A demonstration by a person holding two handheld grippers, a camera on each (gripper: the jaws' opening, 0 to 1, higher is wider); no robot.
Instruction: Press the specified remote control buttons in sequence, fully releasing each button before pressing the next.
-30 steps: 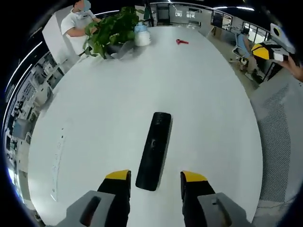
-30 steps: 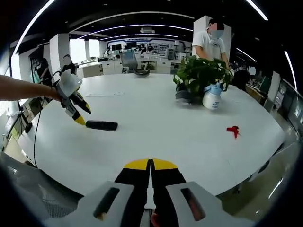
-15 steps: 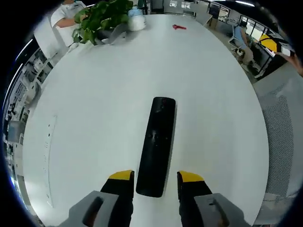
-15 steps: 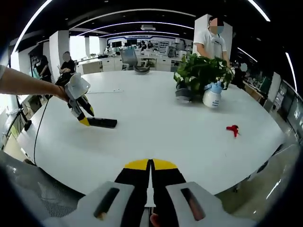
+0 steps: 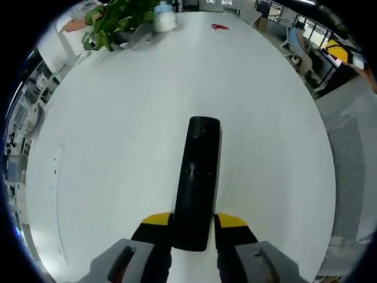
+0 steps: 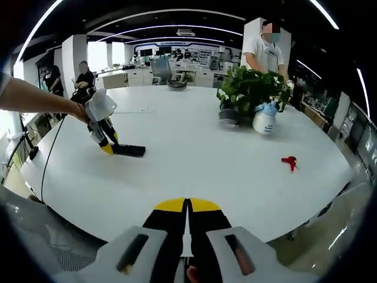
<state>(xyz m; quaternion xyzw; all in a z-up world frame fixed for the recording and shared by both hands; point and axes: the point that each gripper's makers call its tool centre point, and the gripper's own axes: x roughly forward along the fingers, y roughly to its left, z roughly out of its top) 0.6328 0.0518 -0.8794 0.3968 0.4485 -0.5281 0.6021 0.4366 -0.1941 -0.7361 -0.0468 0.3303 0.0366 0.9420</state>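
White table [image 5: 118, 118] holds a black remote [image 5: 197, 181]. Left gripper [image 5: 194, 223] has its jaws tight against the remote's near end. Right gripper [image 6: 187, 206] is pressed closed, holding nothing.

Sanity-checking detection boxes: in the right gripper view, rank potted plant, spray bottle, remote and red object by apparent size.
1. potted plant
2. spray bottle and remote: too close to rank; bottle is bulkier, remote longer
3. red object

Distances differ, so apparent size only.

A smooth, matt white finish is seen on the table [image 5: 118, 118]; the remote control [image 5: 196, 180] is cased in matt black plastic.
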